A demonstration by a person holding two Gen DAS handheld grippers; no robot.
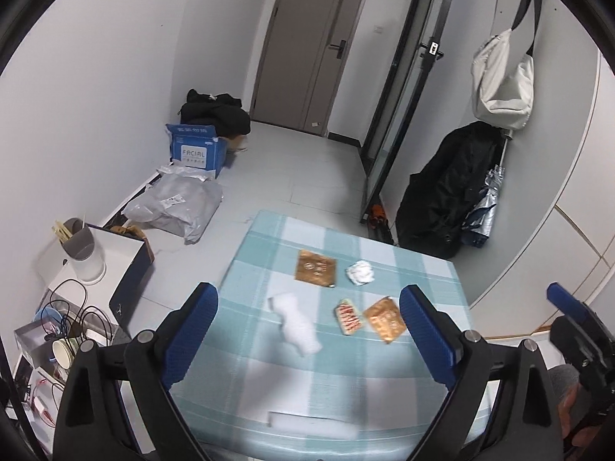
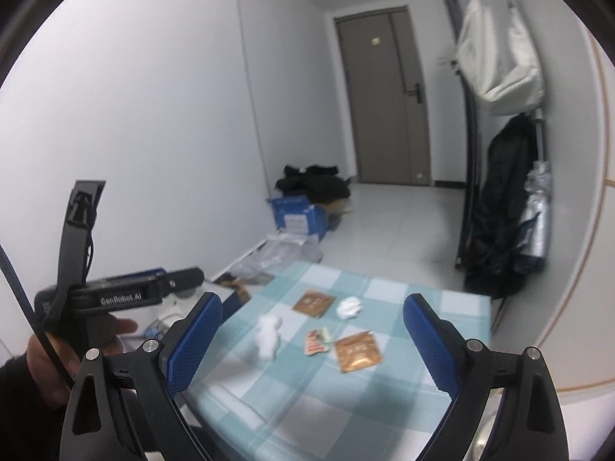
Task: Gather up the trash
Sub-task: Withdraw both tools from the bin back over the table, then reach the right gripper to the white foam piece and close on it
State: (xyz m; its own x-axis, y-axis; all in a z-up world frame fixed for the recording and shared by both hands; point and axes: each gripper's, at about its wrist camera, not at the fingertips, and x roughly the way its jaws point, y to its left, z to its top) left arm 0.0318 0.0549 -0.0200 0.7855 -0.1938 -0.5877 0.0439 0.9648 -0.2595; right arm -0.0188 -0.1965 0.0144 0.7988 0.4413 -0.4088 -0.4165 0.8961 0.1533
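Note:
A table with a teal checked cloth (image 1: 338, 376) carries the trash. On it lie two brown foil wrappers (image 1: 316, 267) (image 1: 385, 319), a crumpled white paper ball (image 1: 360, 272), a white tissue wad (image 1: 296, 324) and a small red-and-white wrapper (image 1: 349, 317). My left gripper (image 1: 309, 290) hovers over the near side of the table, open and empty. My right gripper (image 2: 313, 299) is also open and empty, above the table's near edge. Its view shows the same tissue wad (image 2: 268, 336), red wrapper (image 2: 317, 342), paper ball (image 2: 349, 307) and nearer brown wrapper (image 2: 358, 351).
A hand holds the left gripper (image 2: 188, 276) beside the table. On the floor stand a blue cardboard box (image 1: 196, 150), grey plastic bags (image 1: 177, 207) and dark clothing. A cluttered white shelf (image 1: 88, 253) lies left; a black coat (image 1: 449, 199) and white bag (image 1: 503, 80) hang right.

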